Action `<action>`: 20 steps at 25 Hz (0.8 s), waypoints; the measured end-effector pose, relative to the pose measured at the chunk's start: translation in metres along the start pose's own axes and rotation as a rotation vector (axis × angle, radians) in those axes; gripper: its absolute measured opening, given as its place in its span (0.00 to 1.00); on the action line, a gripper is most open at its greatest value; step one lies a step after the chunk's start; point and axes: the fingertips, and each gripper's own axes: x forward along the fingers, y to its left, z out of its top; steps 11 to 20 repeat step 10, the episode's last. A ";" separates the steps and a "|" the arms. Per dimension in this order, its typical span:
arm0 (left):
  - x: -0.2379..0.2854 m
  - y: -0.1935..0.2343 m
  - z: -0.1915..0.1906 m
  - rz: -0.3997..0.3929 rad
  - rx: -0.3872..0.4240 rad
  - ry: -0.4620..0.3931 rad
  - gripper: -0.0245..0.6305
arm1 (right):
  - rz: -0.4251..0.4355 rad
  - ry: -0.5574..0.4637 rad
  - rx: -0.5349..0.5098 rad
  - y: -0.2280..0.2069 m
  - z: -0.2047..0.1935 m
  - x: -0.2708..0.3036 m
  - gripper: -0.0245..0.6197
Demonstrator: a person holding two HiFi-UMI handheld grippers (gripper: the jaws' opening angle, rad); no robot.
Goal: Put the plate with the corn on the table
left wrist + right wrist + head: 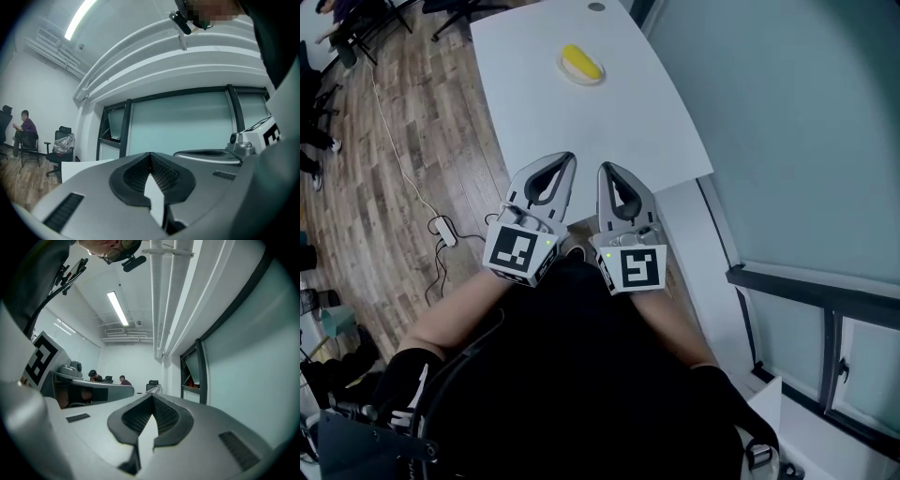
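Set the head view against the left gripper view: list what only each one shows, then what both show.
Only the head view: the corn on its plate, resting on the white table, and a power strip on the floor.
Only the left gripper view: the ceiling light, a seated person and an office chair.
Both: the left gripper, jaws together on nothing, with the right gripper beside it.
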 end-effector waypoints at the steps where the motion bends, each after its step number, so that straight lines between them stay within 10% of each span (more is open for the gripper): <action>1: -0.002 0.001 -0.001 0.004 -0.004 0.004 0.04 | 0.002 0.002 -0.001 0.001 -0.001 -0.001 0.04; 20: 0.002 0.006 -0.005 0.013 -0.012 0.013 0.04 | 0.019 -0.011 0.007 0.002 -0.005 0.005 0.04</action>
